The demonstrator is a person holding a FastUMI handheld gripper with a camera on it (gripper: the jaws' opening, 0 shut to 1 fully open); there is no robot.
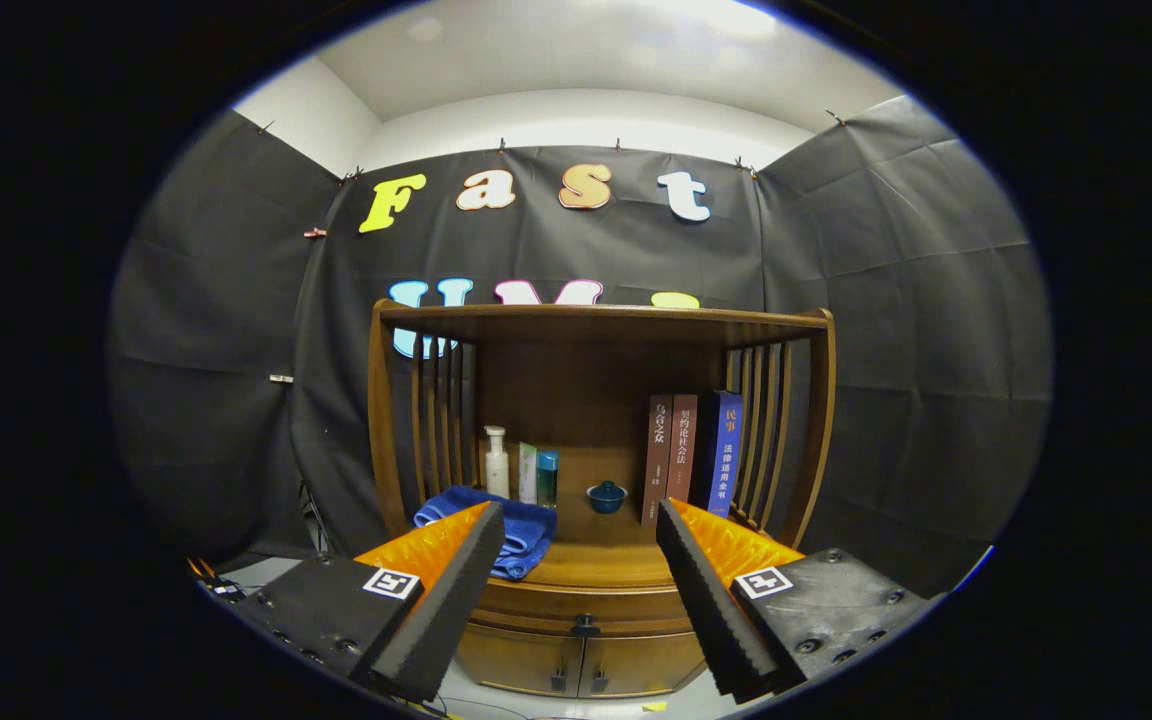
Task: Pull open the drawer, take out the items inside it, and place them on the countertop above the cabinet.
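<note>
Tongs (581, 560) spread wide, nothing between the fingers (456, 590); they hang in front of the wooden cabinet (596, 440), well short of it, lined up roughly on its middle; reads as an approach pose, opened ahead of time so the fingers can go either side of a pull; drawer (581, 605) is shut, sitting just under the counter (601, 565), with its small dark knob (584, 627) between the fingers and beyond them; two little doors (581, 665) below the drawer, each with its own pull; contents of drawer hidden, can't say what's inside; counter already carries a blue towel (521, 535) at left, pump bottle (496, 465) and two tubes (538, 475) behind it, small blue lidded cup (606, 496) mid, three books (691, 455) upright at right; bare patch at front centre looks like the likely drop zone; task not begun, next step probably lower and close in on the knob.
</note>
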